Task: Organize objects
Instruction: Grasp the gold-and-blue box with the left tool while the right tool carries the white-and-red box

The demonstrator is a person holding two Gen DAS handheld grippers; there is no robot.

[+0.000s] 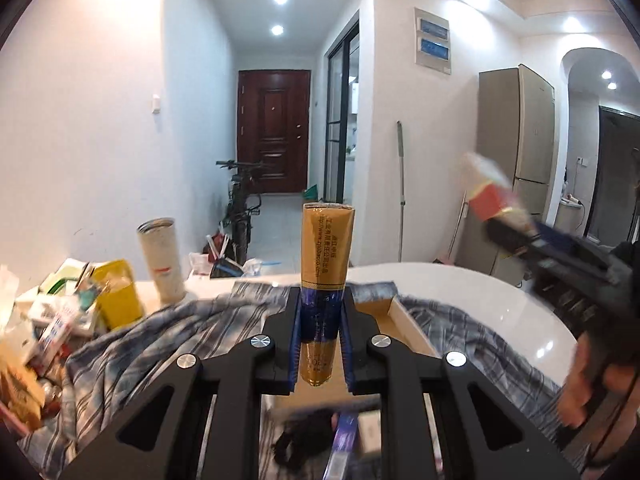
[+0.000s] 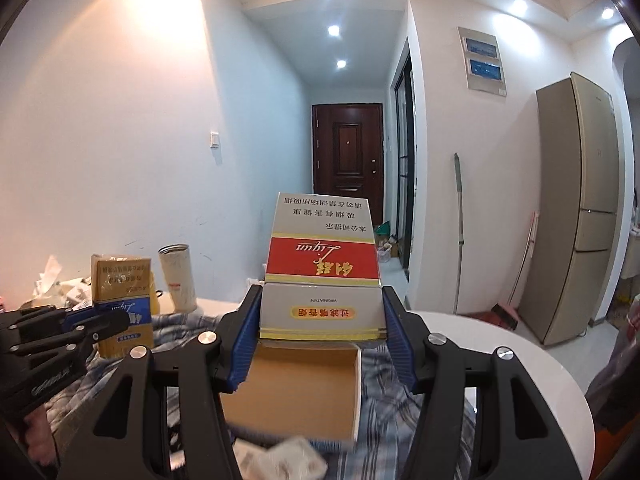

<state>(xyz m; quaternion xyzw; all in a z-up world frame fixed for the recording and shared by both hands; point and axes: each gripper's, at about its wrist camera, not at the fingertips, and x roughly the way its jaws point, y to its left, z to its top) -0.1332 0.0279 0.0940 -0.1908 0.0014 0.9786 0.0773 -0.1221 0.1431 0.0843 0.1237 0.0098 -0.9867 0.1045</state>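
Observation:
My left gripper (image 1: 320,308) is shut on a gold and blue cigarette pack (image 1: 326,264), held upright by its narrow sides above an open cardboard box (image 1: 404,328). It also shows in the right wrist view (image 2: 124,312) at the left. My right gripper (image 2: 322,316) is shut on a red, white and gold cigarette pack (image 2: 322,272), held above the same cardboard box (image 2: 296,392). In the left wrist view the right gripper (image 1: 504,220) is blurred at the right, raised above the table.
A striped grey cloth (image 1: 160,336) covers part of a white round table (image 1: 500,304). A white tumbler (image 1: 160,260) and a pile of boxes and packets (image 1: 60,312) stand at the left. Dark items lie in the box (image 1: 304,436) below.

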